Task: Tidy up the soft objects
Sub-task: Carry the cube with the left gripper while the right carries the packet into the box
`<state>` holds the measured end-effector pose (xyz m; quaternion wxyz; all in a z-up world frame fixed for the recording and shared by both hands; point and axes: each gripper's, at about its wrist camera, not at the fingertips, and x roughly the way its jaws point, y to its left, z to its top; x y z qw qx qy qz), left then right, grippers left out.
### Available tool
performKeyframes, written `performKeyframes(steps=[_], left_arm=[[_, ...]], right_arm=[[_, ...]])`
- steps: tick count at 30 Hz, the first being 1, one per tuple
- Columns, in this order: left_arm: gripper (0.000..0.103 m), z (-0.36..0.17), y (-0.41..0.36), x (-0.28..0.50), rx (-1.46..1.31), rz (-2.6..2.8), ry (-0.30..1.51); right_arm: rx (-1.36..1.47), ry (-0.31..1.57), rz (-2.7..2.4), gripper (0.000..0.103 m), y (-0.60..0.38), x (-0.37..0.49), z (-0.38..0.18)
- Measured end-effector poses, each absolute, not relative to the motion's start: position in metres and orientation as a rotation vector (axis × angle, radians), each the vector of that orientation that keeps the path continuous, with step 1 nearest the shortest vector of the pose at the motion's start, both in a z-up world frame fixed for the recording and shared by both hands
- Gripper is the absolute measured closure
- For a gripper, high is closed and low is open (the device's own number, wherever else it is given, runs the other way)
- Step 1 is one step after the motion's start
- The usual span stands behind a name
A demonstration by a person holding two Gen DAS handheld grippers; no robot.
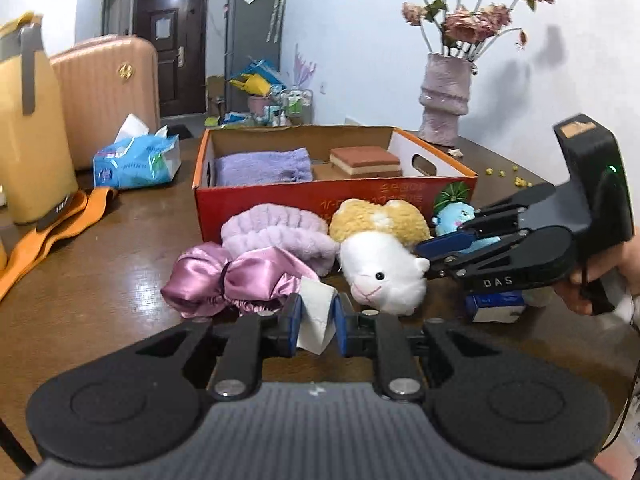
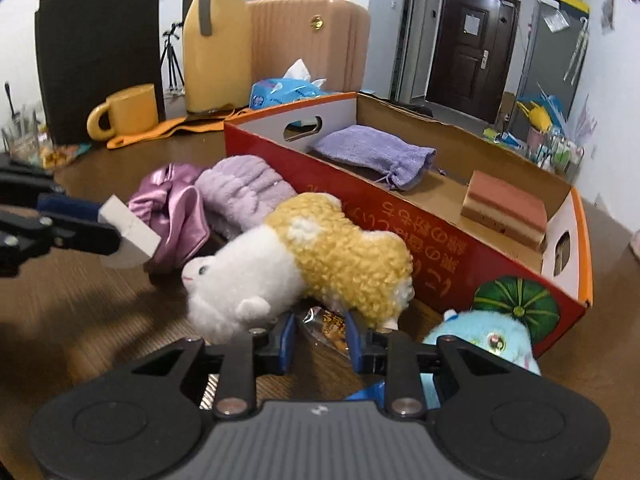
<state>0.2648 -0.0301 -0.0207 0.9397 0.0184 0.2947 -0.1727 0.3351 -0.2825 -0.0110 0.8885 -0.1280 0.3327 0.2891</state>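
Left claw point(image 1: 316, 322): gripping a white sponge block point(image 1: 317, 320), pads closing on both its sides.
Right claw point(image 2: 320, 338): fingers sitting apart, straddling a snack wrapper point(image 2: 326, 326) under the plush sheep point(image 2: 304, 264); not clamping.
Plush sheep: lying on the worktop point(image 1: 100, 280), at 6 o'clock of the red box point(image 1: 332, 196).
Satin bonnet point(image 1: 236, 280): touching the fluffy headband point(image 1: 280, 236), at 9 o'clock of the sheep.
Blue doll point(image 2: 484, 340): sitting at the box's corner.
Box: holding a purple pouch point(image 2: 376, 154) and a layered sponge point(image 2: 506, 212).

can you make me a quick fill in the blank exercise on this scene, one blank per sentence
The left gripper is shut on a ___ sponge block.
The purple pouch lies inside the ___.
The right gripper reaches the ___ and yellow plush sheep.

Missing words: white; box; white
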Motion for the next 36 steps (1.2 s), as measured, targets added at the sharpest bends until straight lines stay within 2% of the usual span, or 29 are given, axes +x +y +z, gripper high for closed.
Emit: performKeyframes(steps=[6, 11, 14, 17, 18, 26, 31, 36], left_arm=[[0.085, -0.015, -0.026, 0.262, 0.021, -0.357, 0.582], [0.085, -0.014, -0.029, 0.256, 0.018, -0.340, 0.577], [0.085, -0.015, -0.033, 0.252, 0.028, -0.335, 0.586], [0.085, -0.012, -0.034, 0.250, 0.035, -0.324, 0.577], [0.085, -0.010, -0.034, 0.248, 0.036, -0.325, 0.570], [0.085, -0.001, -0.033, 0.246, 0.005, -0.339, 0.563], [0.085, 0.036, -0.041, 0.295, -0.042, -0.434, 0.530], [0.085, 0.060, -0.086, 0.421, 0.004, -0.472, 0.624]], right_arm=[[-0.396, 0.666, 0.618, 0.074, -0.274, 0.335, 0.000], [-0.383, 0.707, 0.673, 0.064, -0.286, 0.353, -0.015], [-0.269, 0.752, 0.661, 0.073, -0.299, 0.359, -0.013], [-0.251, 0.743, 0.616, 0.077, -0.301, 0.346, -0.012], [-0.241, 0.746, 0.608, 0.082, -0.301, 0.337, -0.010], [-0.068, 0.612, 0.555, 0.084, -0.320, 0.276, 0.018], [0.154, 0.550, 0.525, 0.084, -0.342, 0.306, 0.049], [0.434, 0.636, 0.408, 0.083, -0.361, 0.428, 0.068]])
